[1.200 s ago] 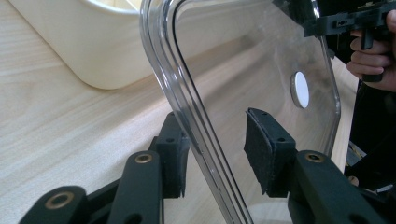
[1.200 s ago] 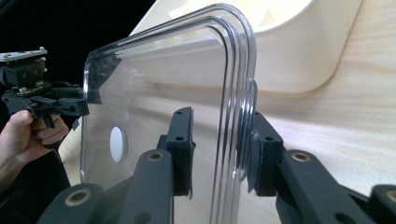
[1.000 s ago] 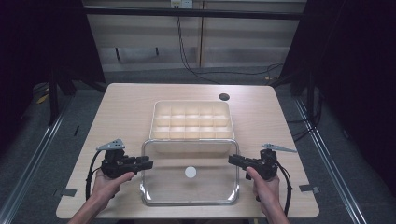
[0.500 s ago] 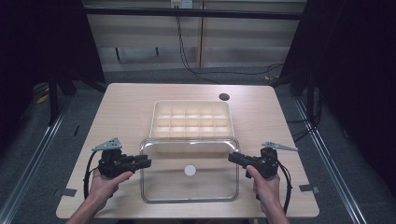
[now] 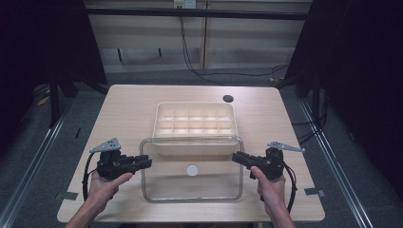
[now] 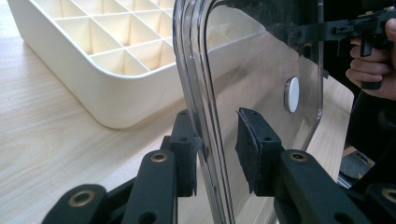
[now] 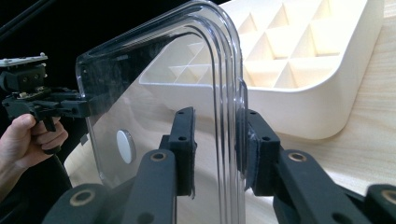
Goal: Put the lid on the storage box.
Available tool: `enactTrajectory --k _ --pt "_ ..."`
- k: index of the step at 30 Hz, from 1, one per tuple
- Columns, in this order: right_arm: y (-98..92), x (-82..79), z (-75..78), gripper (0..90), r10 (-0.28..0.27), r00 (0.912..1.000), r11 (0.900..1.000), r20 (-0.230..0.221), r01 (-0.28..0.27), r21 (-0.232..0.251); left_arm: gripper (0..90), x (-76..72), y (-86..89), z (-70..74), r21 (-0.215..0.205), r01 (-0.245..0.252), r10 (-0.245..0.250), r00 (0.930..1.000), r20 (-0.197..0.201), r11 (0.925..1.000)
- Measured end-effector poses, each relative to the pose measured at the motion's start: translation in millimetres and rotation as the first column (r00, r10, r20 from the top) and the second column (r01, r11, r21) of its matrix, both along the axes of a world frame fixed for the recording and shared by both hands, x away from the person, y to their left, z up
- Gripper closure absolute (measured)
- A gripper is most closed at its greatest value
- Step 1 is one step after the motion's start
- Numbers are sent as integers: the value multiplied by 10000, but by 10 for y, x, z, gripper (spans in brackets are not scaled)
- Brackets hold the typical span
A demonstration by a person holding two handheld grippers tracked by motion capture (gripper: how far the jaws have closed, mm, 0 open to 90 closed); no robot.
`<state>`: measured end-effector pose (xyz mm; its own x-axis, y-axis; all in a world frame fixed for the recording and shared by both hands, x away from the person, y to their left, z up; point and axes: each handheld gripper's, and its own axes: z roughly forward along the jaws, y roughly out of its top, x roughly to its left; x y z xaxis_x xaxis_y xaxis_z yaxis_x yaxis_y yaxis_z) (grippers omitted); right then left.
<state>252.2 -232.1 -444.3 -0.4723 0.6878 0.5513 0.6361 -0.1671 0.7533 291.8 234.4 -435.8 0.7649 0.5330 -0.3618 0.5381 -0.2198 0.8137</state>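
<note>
High view: left gripper (image 5: pixel 146 163) and right gripper (image 5: pixel 237 158), jaws spread, straddle opposite edges of a clear lid (image 5: pixel 192 190); cream compartment tray (image 5: pixel 194 122) just beyond.

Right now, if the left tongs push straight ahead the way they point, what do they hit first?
The clear lid: its rim already sits between the left tongs, touching one pad with a gap at the other. Beyond the lid, the right tongs probably lie in line.

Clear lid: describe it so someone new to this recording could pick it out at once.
On the wooden table, nearest the person, the clear lid sits between the left gripper and the right gripper. Unlike the cream divided tray behind it, it is see-through with one white round knob at its centre.
</note>
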Motion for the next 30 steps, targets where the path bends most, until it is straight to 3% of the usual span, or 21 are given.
enactTrajectory --k 13,30 --pt "13 46 83 685 33 9999 10000 122 -34 21 689 14 15 128 -124 -106 108 9997 207 9999" --pt "-40 279 272 673 -278 9983 9995 519 271 156 689 213 -62 363 -212 -274 288 9971 698 9994"
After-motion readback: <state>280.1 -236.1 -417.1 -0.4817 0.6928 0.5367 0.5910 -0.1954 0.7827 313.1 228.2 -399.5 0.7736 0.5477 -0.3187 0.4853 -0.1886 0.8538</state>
